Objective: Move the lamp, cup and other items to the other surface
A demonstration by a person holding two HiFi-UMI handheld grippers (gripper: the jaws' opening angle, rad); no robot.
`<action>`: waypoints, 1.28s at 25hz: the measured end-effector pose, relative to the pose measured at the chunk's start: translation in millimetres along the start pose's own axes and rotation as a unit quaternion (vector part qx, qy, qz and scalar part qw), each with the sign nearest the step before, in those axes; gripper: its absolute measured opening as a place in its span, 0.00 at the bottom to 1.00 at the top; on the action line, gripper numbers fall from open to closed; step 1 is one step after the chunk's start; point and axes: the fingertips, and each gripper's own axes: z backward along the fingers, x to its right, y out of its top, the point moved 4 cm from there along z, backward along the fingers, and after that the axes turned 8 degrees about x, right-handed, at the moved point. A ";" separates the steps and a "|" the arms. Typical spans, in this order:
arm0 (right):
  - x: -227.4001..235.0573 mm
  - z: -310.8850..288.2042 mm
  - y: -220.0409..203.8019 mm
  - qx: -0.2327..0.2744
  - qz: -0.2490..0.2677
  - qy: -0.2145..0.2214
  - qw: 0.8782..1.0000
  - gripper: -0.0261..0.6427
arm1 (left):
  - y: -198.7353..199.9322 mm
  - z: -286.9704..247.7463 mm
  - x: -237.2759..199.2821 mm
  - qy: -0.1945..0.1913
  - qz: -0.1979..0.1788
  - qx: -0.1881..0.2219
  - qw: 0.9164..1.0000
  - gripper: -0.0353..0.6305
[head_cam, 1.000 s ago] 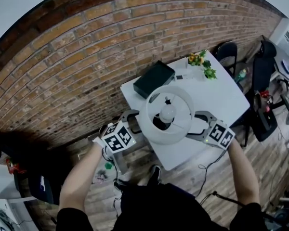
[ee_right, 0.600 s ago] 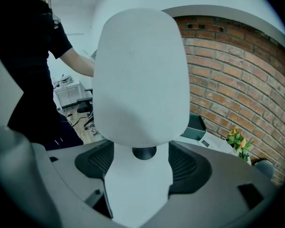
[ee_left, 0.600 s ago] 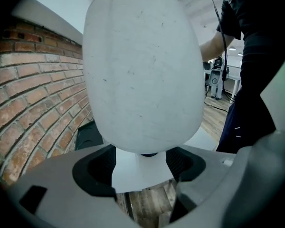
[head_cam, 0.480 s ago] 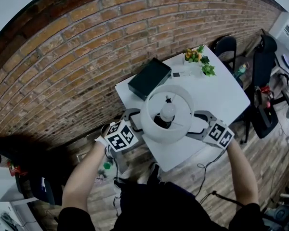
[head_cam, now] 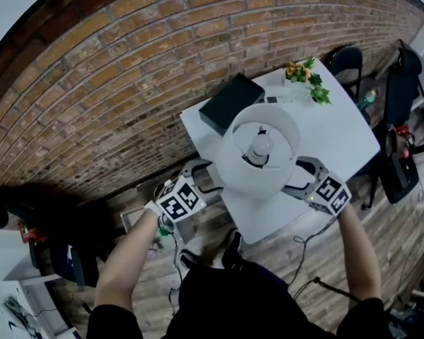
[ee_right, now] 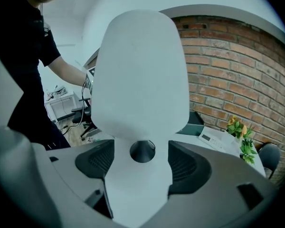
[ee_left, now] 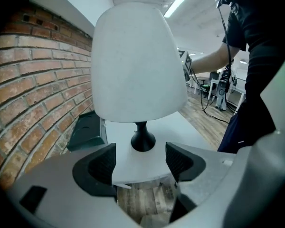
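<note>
Lamp (head_cam: 258, 154), white shade, black foot, upright on white table (head_cam: 339, 140), left tongs (ee_left: 140, 163) and right tongs (ee_right: 141, 163) wide, empty

Bright even light, soft shadows, strong fisheye bending, dark corners

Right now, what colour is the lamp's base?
The lamp base is black, clearest in the left gripper view.

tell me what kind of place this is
Probably an office or studio workspace: a brick wall, a white table, black office chairs and cables trailing over a wood floor.
</note>
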 end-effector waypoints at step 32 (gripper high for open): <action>-467.1 -262.5 48.2 -0.032 0.140 0.230 0.962 0.52 | -321.3 410.7 332.9 0.391 0.308 0.028 0.867 0.53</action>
